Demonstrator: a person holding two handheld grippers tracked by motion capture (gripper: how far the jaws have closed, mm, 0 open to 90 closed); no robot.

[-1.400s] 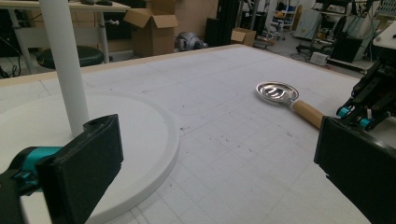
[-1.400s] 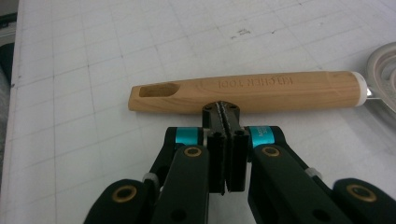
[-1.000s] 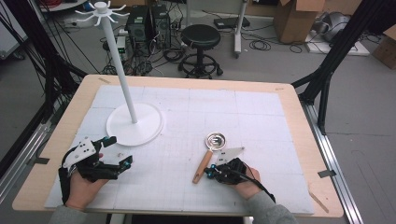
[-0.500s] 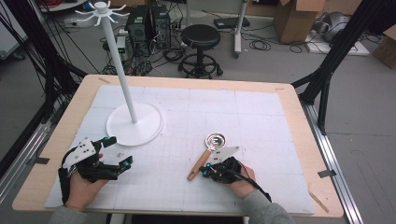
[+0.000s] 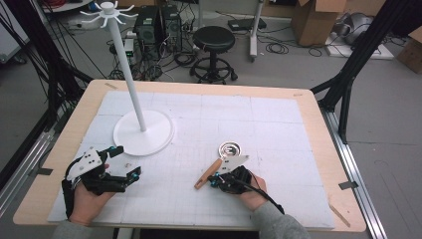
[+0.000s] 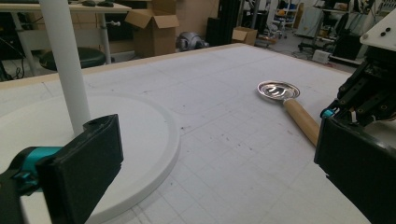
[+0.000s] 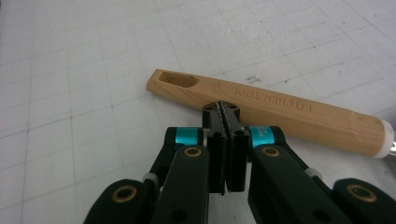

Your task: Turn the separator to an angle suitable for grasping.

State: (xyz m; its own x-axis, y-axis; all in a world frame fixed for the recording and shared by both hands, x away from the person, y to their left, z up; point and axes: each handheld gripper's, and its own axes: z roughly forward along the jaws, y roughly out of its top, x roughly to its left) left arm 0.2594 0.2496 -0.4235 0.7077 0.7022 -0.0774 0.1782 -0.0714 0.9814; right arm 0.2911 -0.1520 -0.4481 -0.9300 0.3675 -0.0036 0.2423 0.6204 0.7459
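One spoon is lying mid-surface toward the near edge, its wooden handle running diagonally, bowl pointing away. Clenched on nothing, the right hand-held gripper is touching the handle's middle; the left hand-held gripper, released, is sitting well apart.

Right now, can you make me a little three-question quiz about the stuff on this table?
1. True or false: the right gripper is shut.
2. What is the spoon's handle made of: A metal, B wood, C glass?
3. Which gripper sits closer to the white stand?

Key: 1 true, its jaws are pressed together beside the handle, empty. 2 B. 3 the left gripper, which is open.
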